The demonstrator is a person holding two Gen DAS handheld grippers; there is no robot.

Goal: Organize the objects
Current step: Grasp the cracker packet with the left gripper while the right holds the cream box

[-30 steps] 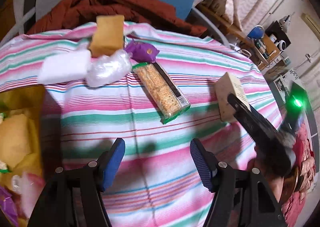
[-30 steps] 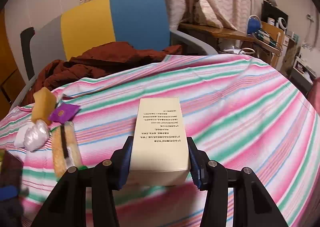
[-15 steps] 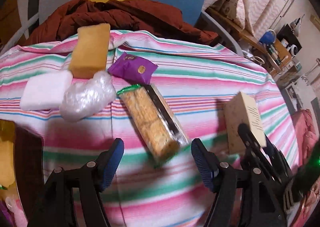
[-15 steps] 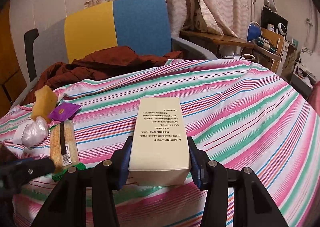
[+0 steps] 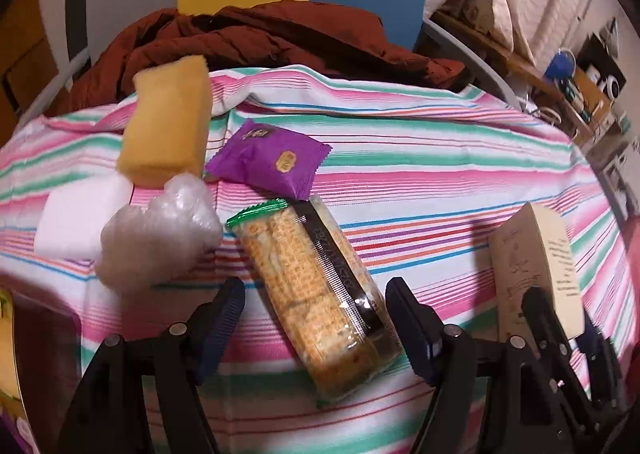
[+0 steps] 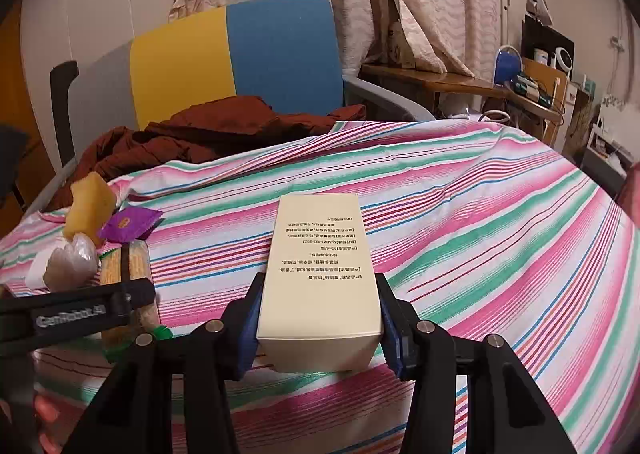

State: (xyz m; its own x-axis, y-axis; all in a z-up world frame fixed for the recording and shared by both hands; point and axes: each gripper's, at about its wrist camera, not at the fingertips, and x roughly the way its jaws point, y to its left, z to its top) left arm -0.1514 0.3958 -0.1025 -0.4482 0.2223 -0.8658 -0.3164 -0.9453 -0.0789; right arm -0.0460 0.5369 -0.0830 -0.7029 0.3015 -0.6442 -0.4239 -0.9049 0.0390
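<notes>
My left gripper [image 5: 316, 314] is open, its jaws on either side of the near end of a clear cracker pack [image 5: 312, 286] with a green edge, lying on the striped cloth. My right gripper [image 6: 320, 318] is shut on a cream box [image 6: 320, 266] with printed text; the box also shows at the right in the left wrist view [image 5: 536, 266]. A purple snack packet [image 5: 272, 164], a yellow sponge [image 5: 168, 122], a white block [image 5: 76, 214] and a crumpled clear plastic bag [image 5: 160, 238] lie behind the crackers.
A striped cloth [image 6: 480, 214] covers the table. A brown jacket [image 6: 224, 130] lies on a yellow and blue chair [image 6: 240, 54] at the far edge. A yellow container [image 5: 6, 338] shows at the left edge. A cluttered desk [image 6: 532, 90] stands far right.
My left gripper has moved forward over the table until its open jaws straddle the cracker pack. The right gripper holds the cream box as before.
</notes>
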